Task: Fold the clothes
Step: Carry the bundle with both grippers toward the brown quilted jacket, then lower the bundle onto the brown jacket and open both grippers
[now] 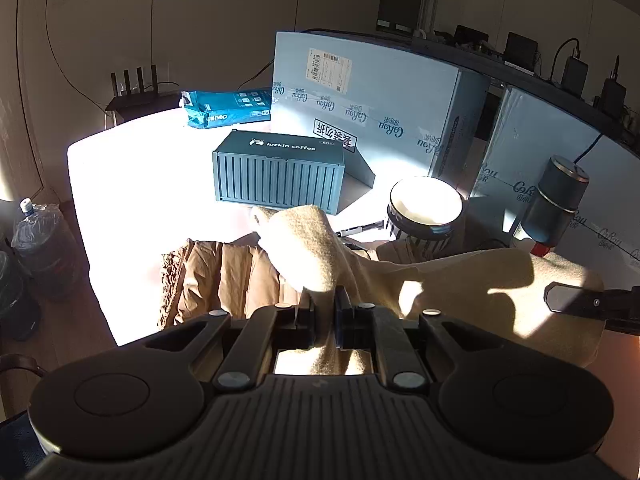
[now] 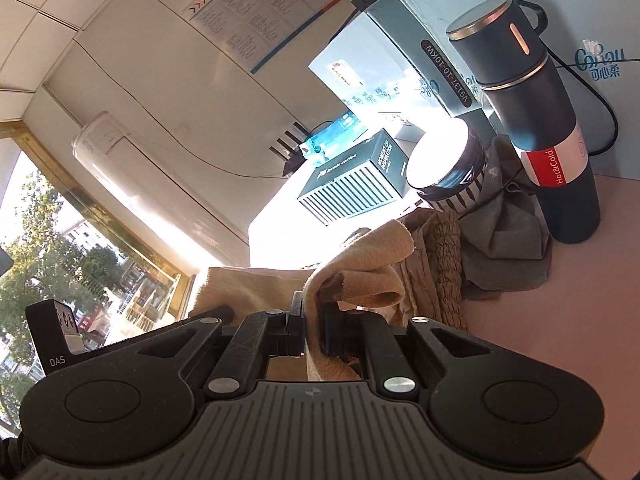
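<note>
A beige knit cloth (image 1: 304, 248) hangs lifted over the white table (image 1: 132, 176); my left gripper (image 1: 326, 300) is shut on one corner of it. The same beige cloth (image 2: 360, 268) shows in the right wrist view, where my right gripper (image 2: 312, 312) is shut on another fold of it. A brown pleated garment (image 1: 208, 276) lies on the table under the cloth, and the brown garment (image 2: 436, 256) lies just right of it in the right wrist view. At the right edge of the left wrist view, the tip of the other gripper (image 1: 576, 300) shows over the cloth.
A teal container-shaped box (image 1: 280, 172) stands behind the cloth. A round tin (image 1: 426, 208), a dark flask (image 1: 556, 200), a pen (image 1: 360, 229) and large light-blue cartons (image 1: 368, 100) crowd the right. A grey cloth (image 2: 500, 240) lies by the flask (image 2: 536, 132). A water jug (image 1: 36, 232) stands on the floor.
</note>
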`<state>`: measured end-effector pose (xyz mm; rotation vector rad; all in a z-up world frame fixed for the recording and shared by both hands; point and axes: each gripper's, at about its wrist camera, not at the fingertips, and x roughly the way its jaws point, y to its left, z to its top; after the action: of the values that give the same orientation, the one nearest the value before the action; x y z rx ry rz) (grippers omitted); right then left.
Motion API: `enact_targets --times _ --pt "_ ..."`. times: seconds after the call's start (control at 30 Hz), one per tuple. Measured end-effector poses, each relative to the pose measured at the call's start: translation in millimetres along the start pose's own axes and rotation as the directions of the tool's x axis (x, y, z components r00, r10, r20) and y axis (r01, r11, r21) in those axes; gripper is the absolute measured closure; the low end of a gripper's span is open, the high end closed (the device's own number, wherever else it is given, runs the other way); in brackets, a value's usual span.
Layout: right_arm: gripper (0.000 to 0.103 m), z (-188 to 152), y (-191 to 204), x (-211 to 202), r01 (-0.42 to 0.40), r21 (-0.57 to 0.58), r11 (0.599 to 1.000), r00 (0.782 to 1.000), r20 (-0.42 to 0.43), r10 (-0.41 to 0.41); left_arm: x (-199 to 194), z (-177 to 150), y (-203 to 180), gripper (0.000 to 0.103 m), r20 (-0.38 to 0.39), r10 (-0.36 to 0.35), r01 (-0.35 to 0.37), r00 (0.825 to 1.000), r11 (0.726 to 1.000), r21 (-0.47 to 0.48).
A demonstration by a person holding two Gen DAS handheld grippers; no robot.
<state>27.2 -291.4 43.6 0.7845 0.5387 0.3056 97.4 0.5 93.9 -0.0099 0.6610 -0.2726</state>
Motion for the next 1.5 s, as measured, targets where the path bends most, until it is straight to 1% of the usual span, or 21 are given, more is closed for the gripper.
enact_targets --times 0.13,0.23,0.33,0.43,0.5,0.53,0.57,0.6,0.63,0.67,0.7,0.73,0.77,0.8,0.83,0.87,0.93,1.0,1.17,1.33,1.5 --pt "0.095 13.6 4.7 24.6 0.001 -0.027 1.000 1.000 -0.012 -0.001 6.6 5.4 20.0 0.095 -0.002 0.051 -0.051 0.999 0.998 -0.025" --pt "0.095 20.9 4.2 49.2 0.027 -0.055 0.998 0.999 -0.046 -0.029 21.4 3.9 34.0 0.095 -0.019 0.102 -0.102 0.995 0.994 -0.026" --pt "0.095 21.2 -1.6 77.6 0.068 -0.080 0.995 0.992 -0.099 -0.076 47.7 -2.8 46.7 0.095 -0.087 0.147 -0.151 0.985 0.988 -0.038" --pt "0.093 14.5 -9.5 105.3 0.129 -0.104 0.986 0.978 -0.153 -0.144 69.5 -14.6 55.0 0.091 -0.164 0.200 -0.207 0.966 0.978 -0.030" --pt "0.089 9.7 -11.0 115.2 0.172 -0.134 0.976 0.967 -0.166 -0.193 72.4 -22.3 57.1 0.089 -0.176 0.238 -0.245 0.955 0.969 -0.017" --pt "0.084 7.8 -11.5 118.2 0.193 -0.148 0.970 0.963 -0.163 -0.217 72.2 -25.6 57.7 0.085 -0.176 0.256 -0.261 0.951 0.965 -0.009" --pt "0.071 6.8 -11.5 120.0 0.206 -0.161 0.965 0.960 -0.160 -0.232 71.2 -27.8 58.1 0.075 -0.174 0.269 -0.274 0.947 0.962 -0.006" --pt "0.065 6.0 -10.8 121.0 0.215 -0.177 0.960 0.957 -0.156 -0.243 68.4 -29.7 59.0 0.065 -0.169 0.283 -0.288 0.944 0.958 -0.004" --pt "0.058 5.3 -9.3 121.3 0.226 -0.195 0.955 0.955 -0.151 -0.256 65.1 -30.7 60.1 0.060 -0.164 0.297 -0.302 0.941 0.953 -0.005" --pt "0.057 4.9 -7.6 120.5 0.234 -0.210 0.949 0.952 -0.146 -0.267 62.0 -31.2 61.6 0.055 -0.158 0.303 -0.308 0.940 0.951 -0.009" --pt "0.056 4.7 -5.9 119.0 0.239 -0.222 0.945 0.951 -0.142 -0.274 59.5 -31.3 63.3 0.054 -0.155 0.305 -0.310 0.940 0.951 -0.013" --pt "0.052 4.8 -4.6 116.9 0.243 -0.229 0.942 0.951 -0.137 -0.279 57.2 -31.3 65.0 0.052 -0.156 0.308 -0.314 0.939 0.949 -0.016" --pt "0.046 4.9 -3.3 114.1 0.251 -0.233 0.940 0.950 -0.128 -0.285 54.9 -31.3 66.7 0.048 -0.156 0.312 -0.319 0.937 0.948 -0.019" --pt "0.042 5.1 -1.6 110.3 0.259 -0.237 0.936 0.949 -0.116 -0.292 52.2 -31.2 66.9 0.043 -0.154 0.319 -0.326 0.935 0.945 -0.020" --pt "0.036 5.6 -0.4 107.0 0.265 -0.239 0.934 0.949 -0.104 -0.296 49.5 -31.2 66.8 0.041 -0.150 0.327 -0.334 0.933 0.942 -0.022" --pt "0.034 5.9 0.4 103.7 0.268 -0.238 0.933 0.950 -0.093 -0.297 47.3 -31.5 66.5 0.039 -0.148 0.331 -0.338 0.932 0.941 -0.023" --pt "0.033 6.1 2.5 96.2 0.271 -0.233 0.934 0.952 -0.077 -0.295 41.9 -32.4 64.9 0.036 -0.149 0.336 -0.343 0.930 0.939 -0.023" --pt "0.029 4.7 5.4 88.6 0.272 -0.233 0.933 0.953 -0.067 -0.295 37.5 -33.6 61.7 0.032 -0.148 0.337 -0.344 0.930 0.939 -0.026" --pt "0.022 -5.0 16.6 72.6 0.252 -0.255 0.933 0.958 -0.072 -0.279 26.8 -36.5 52.1 0.025 -0.151 0.329 -0.337 0.932 0.941 -0.027" --pt "0.018 -21.2 24.4 61.2 0.229 -0.263 0.937 0.961 -0.095 -0.261 20.3 -40.0 36.6 0.023 -0.168 0.309 -0.316 0.936 0.949 -0.011" --pt "0.017 -37.9 28.9 41.8 0.210 -0.243 0.947 0.968 -0.085 -0.237 11.1 -46.6 20.1 0.023 -0.187 0.305 -0.312 0.934 0.950 -0.011"
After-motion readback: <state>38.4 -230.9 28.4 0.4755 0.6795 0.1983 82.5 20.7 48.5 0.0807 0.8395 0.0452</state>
